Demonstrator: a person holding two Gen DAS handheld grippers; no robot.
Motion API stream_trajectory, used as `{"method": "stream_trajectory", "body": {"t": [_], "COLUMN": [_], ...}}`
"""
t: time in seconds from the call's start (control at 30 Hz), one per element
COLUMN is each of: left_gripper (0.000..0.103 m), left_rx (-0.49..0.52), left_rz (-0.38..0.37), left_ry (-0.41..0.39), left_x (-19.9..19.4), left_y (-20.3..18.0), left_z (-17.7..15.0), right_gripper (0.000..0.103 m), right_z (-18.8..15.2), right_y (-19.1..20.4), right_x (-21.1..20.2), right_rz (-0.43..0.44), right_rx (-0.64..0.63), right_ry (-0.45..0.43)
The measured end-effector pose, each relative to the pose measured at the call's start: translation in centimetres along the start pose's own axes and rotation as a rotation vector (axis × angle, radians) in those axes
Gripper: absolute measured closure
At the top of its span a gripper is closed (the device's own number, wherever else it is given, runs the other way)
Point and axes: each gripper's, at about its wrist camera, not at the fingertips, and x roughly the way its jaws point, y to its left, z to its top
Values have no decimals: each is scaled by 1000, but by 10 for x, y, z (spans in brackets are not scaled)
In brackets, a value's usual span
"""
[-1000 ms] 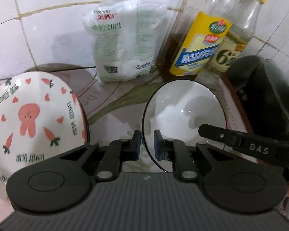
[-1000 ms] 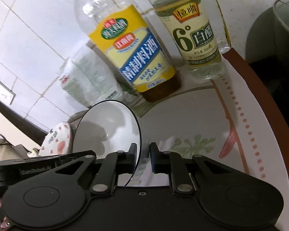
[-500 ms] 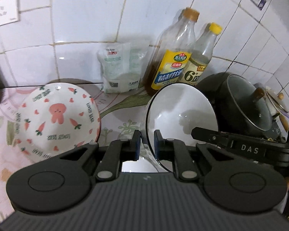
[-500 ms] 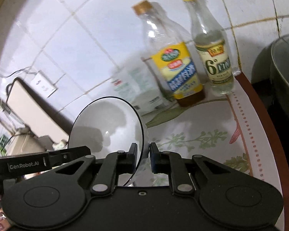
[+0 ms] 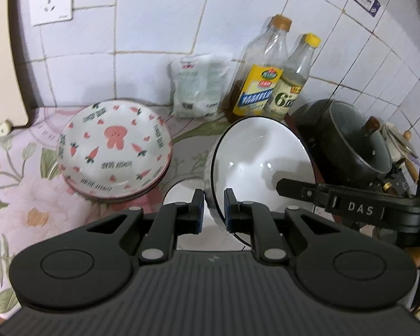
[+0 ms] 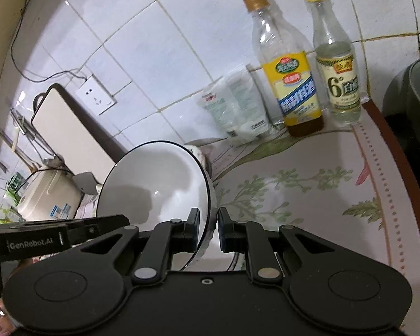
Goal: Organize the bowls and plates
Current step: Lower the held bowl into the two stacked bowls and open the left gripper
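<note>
Both grippers clamp the rim of one white bowl [image 5: 261, 165], held tilted above the desk [image 5: 22, 196]: the left gripper [image 5: 213, 210] pinches its near-left edge, the right gripper [image 6: 207, 231] its opposite edge. Under the bowl, another white dish [image 5: 182, 196] shows partly. To the left sits a stack of carrot plates [image 5: 113, 148]. Behind stand a bag [image 5: 198, 89], an amber bottle [image 5: 259, 75] and a vinegar bottle [image 5: 294, 84] against the tiled wall; a dark pot [image 5: 347, 142] is to the right.
</note>
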Motion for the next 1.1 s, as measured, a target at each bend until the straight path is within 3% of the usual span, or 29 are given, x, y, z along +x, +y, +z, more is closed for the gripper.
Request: {"method": "stream_trajectory", "body": {"t": [0.27, 0.87, 1.1], "left_gripper": [90, 90, 89], "left_rx": [-25, -18, 12], "left_rz": [25, 34, 47], "left_ry": [43, 123, 137], "left_x": [10, 53, 59], "left_y": [20, 38, 37], "left_z": [-19, -29, -29], "right_gripper": [85, 85, 85], "right_z": [-12, -24, -31], "right_y": [6, 11, 24], "right_x": [20, 57, 62], "right_rz": [7, -103, -159], "right_rx": [-7, -108, -237], "right_ry": [52, 116, 91]}}
